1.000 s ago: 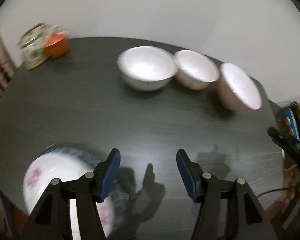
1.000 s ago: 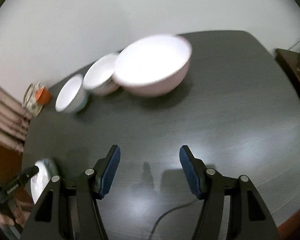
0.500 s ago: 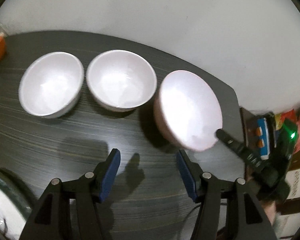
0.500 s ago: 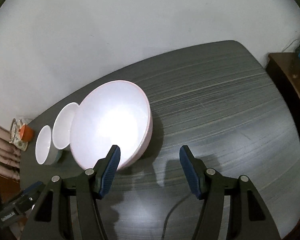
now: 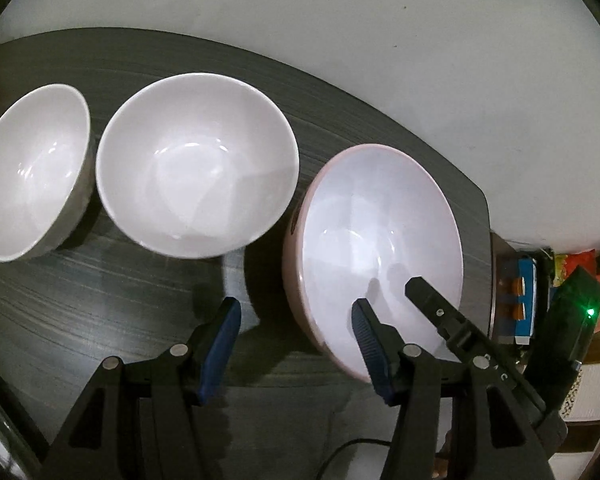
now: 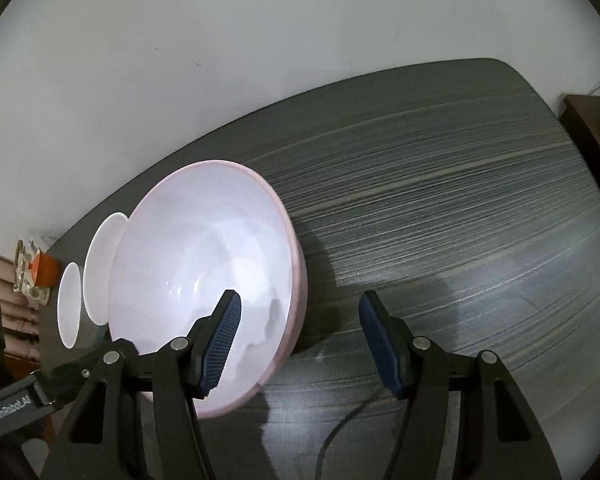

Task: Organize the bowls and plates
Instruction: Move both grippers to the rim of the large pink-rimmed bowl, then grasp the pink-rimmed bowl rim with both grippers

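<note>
Both tools have swung in over the pink-rimmed bowl (image 5: 380, 240), which a second ago sat far up the dark surface (image 6: 440, 220); a two-handed lift looks next. Nearest, the left tool (image 5: 296, 334) straddles the bowl's left rim, jaws apart and gripping nothing. The right tool (image 6: 300, 334) straddles the right rim, also apart and empty. Both pitch steeply down. Beyond, the middle white bowl (image 5: 196, 164) and small white bowl (image 5: 32, 172) stand alongside.

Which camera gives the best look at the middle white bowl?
The left wrist view: the middle white bowl shows whole, open side up. In the right wrist view only a sliver peeks out behind the pink bowl.
</note>
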`<control>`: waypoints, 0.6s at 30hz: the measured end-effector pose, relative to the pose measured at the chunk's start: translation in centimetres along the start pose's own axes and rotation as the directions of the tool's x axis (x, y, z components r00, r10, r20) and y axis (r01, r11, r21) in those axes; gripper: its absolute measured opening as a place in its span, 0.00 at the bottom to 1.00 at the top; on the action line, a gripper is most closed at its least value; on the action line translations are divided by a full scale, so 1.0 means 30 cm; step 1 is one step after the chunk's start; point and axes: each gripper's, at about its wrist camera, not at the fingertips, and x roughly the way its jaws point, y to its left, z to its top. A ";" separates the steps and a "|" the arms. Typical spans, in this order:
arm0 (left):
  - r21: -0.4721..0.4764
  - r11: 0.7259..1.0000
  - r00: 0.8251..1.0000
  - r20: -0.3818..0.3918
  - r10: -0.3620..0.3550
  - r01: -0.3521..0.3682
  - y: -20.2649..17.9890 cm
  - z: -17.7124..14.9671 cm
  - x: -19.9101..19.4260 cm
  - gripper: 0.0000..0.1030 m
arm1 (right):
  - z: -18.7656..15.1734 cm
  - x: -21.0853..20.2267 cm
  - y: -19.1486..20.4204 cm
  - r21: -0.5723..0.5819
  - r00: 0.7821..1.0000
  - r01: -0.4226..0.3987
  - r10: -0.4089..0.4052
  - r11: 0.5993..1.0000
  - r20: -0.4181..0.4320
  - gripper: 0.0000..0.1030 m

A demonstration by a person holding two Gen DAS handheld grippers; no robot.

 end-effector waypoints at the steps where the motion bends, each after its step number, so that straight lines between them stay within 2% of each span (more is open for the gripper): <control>1: 0.005 1.000 1.000 0.007 0.006 -0.006 -0.002 0.002 0.005 0.56 | 0.001 0.007 -0.001 -0.001 1.000 -0.004 0.004 1.000 -0.003 0.55; 2: 0.011 1.000 1.000 0.012 0.011 -0.011 -0.003 0.003 0.006 0.54 | 0.003 0.011 -0.004 -0.002 1.000 -0.006 0.006 1.000 -0.006 0.54; 3: 0.019 1.000 1.000 0.018 0.008 -0.008 -0.007 0.000 0.008 0.42 | 0.002 0.019 -0.004 -0.002 1.000 -0.011 0.011 1.000 -0.012 0.50; 5: 0.031 1.000 1.000 0.020 0.002 -0.002 -0.019 -0.003 0.015 0.27 | 0.000 0.031 -0.005 -0.001 0.999 -0.029 0.029 1.000 -0.018 0.42; 7: 0.032 0.999 1.000 0.019 -0.005 0.004 -0.018 -0.006 0.022 0.23 | -0.005 0.043 -0.006 0.000 0.999 -0.038 0.038 0.999 -0.020 0.30; 10: 0.042 0.999 0.999 0.037 0.002 -0.004 -0.016 -0.016 0.010 0.20 | -0.013 0.052 -0.004 0.005 0.998 -0.051 0.051 0.999 -0.028 0.19; 18: 0.068 0.998 0.997 0.073 -0.015 0.010 0.002 -0.110 -0.116 0.20 | -0.075 0.000 0.030 -0.008 0.999 -0.034 0.034 0.999 -0.017 0.19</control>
